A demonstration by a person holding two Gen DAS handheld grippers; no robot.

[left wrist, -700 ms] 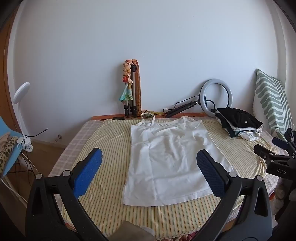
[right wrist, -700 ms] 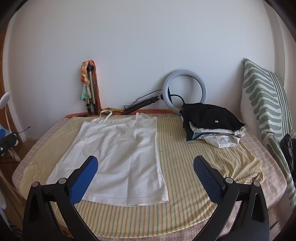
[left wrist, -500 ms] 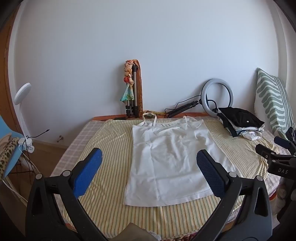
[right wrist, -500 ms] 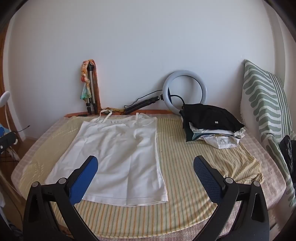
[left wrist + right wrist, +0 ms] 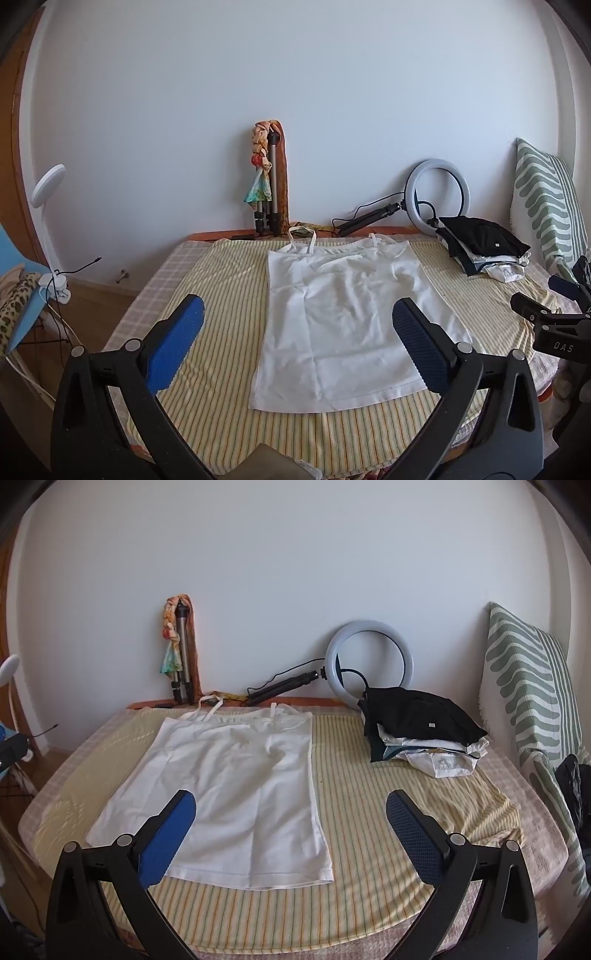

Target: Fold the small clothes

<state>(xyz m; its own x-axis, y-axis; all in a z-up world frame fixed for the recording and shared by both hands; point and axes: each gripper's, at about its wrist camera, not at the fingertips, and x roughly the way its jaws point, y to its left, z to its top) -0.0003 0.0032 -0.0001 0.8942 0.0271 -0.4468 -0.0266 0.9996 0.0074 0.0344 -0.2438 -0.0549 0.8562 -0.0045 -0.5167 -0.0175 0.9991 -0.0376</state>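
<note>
A white strappy top (image 5: 347, 314) lies flat on the striped yellow bedcover (image 5: 229, 302), straps toward the wall, hem toward me. It also shows in the right wrist view (image 5: 229, 794). My left gripper (image 5: 295, 347) is open and empty, held above the near edge of the bed before the hem. My right gripper (image 5: 290, 834) is open and empty, to the right of the left one, over the top's lower right part. The right gripper's body also shows at the right edge of the left wrist view (image 5: 546, 325).
A pile of folded clothes with a black piece on top (image 5: 417, 723) sits at the back right. A ring light (image 5: 369, 664) and a tripod (image 5: 183, 653) lean on the wall. A green striped pillow (image 5: 524, 686) stands at the right. A chair (image 5: 18, 295) is at the left.
Both grippers have drawn back and up a little from the bed; the top looks slightly farther away. Nothing was taken hold of.
</note>
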